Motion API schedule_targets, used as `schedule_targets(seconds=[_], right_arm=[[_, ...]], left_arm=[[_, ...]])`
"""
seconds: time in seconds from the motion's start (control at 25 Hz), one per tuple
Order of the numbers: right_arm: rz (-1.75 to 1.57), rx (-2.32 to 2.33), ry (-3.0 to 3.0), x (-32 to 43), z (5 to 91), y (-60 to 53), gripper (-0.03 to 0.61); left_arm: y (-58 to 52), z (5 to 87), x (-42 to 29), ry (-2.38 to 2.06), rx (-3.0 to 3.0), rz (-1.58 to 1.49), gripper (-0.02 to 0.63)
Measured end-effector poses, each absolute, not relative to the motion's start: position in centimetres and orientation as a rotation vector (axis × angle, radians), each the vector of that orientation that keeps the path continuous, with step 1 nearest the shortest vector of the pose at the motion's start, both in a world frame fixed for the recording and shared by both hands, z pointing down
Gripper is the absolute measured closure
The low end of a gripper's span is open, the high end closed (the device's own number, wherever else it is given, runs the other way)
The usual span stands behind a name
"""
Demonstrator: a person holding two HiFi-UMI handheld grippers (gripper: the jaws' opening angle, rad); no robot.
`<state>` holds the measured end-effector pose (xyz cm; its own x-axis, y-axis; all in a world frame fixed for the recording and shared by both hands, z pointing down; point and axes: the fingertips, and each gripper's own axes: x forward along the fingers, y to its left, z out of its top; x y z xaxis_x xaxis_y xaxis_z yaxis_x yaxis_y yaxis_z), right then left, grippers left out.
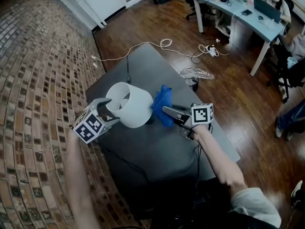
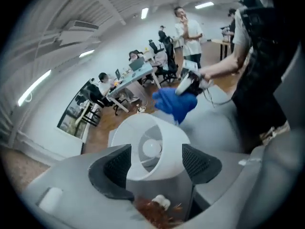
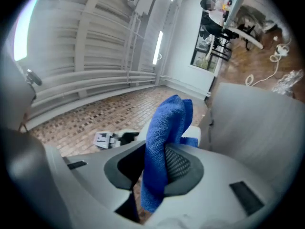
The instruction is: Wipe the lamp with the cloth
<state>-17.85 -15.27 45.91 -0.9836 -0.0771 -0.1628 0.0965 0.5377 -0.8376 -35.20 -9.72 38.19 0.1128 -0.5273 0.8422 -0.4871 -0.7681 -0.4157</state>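
Note:
The lamp's white shade (image 1: pixel 129 104) stands on the grey table (image 1: pixel 157 151) and leans left in the head view. My left gripper (image 1: pixel 112 111) reaches over its open end. In the left gripper view the shade (image 2: pixel 155 144) sits between the widely spread jaws of that gripper (image 2: pixel 155 168), with the bulb showing inside; the pads stand close at either side and I see no squeeze. My right gripper (image 1: pixel 167 111) is shut on the blue cloth (image 1: pixel 162 104), which hangs against the shade's right side. In the right gripper view the cloth (image 3: pixel 164 137) is pinched between the pads.
Crumpled clear plastic (image 1: pixel 195 74) lies by the table's far right edge. A black cable (image 1: pixel 127 70) runs over the tabletop and a white cable (image 1: pixel 162 44) loops on the wooden floor behind. A desk with seated people (image 1: pixel 248 13) is at the back right.

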Motion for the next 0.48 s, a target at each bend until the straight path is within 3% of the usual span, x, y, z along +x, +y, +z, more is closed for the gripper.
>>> schedule_targets(seconds=[0.2, 0.36, 0.48], right_arm=[[-1.306, 0.497, 2.361, -21.8, 33.6, -10.6, 0.485], [-1.424, 0.304, 2.528, -26.7, 38.9, -11.7, 0.485], [-1.536, 0.078, 2.573, -26.2, 45.0, -12.6, 0.485]], left_arm=[[-9.3, 43.1, -37.8, 0.833, -2.12, -1.92, 0.273], [-9.2, 43.8, -37.5, 0.845, -2.094, -1.882, 0.305], [-9.2, 43.8, -36.9, 0.855, -2.125, -1.841, 0.305]])
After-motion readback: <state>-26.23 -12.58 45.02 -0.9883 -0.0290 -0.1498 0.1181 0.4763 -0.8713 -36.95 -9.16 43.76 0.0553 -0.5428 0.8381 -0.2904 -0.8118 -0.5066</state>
